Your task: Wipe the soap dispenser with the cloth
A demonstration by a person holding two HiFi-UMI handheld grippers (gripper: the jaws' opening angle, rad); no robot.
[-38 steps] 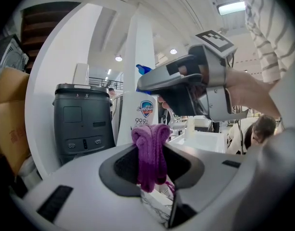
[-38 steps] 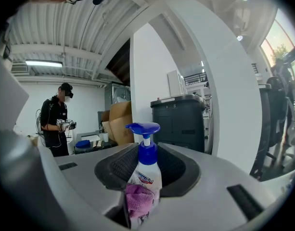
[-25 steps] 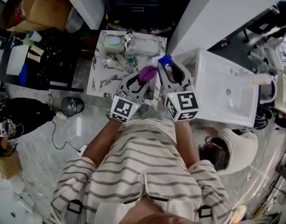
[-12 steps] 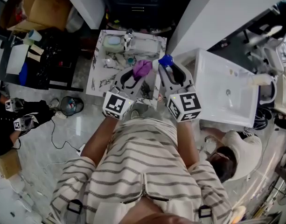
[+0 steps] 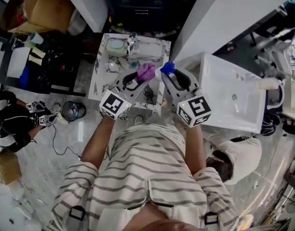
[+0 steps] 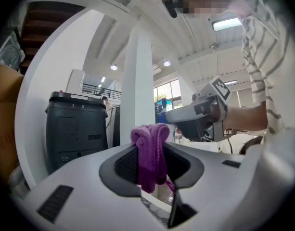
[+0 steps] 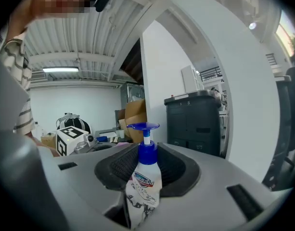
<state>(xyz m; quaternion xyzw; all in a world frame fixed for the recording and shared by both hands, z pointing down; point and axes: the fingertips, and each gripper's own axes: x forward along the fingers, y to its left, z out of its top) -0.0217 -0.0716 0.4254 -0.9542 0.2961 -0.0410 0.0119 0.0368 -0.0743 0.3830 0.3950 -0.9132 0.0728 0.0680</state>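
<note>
In the head view both grippers are held side by side over a marble-topped table [image 5: 103, 81]. My left gripper [image 5: 139, 79] is shut on a bunched purple cloth [image 5: 146, 71]; in the left gripper view the cloth [image 6: 150, 150] sticks up between the jaws. My right gripper [image 5: 172, 75] is shut on a white soap dispenser with a blue pump [image 5: 167, 67]. In the right gripper view the dispenser [image 7: 144, 181] stands upright between the pads. Cloth and dispenser are close together, with a small gap between them.
A white sink [image 5: 234, 100] stands right of the table. A pale dish [image 5: 116, 44] and small items lie at the table's far end. A dark bin [image 6: 72, 129] and white pillar [image 6: 137, 85] stand ahead. One person crouches at left [image 5: 12, 124], another at lower right [image 5: 238, 155].
My left gripper swung to the left and carried the cloth slightly up and away from the dispenser. The right gripper barely shifted. Both bystanders moved.
</note>
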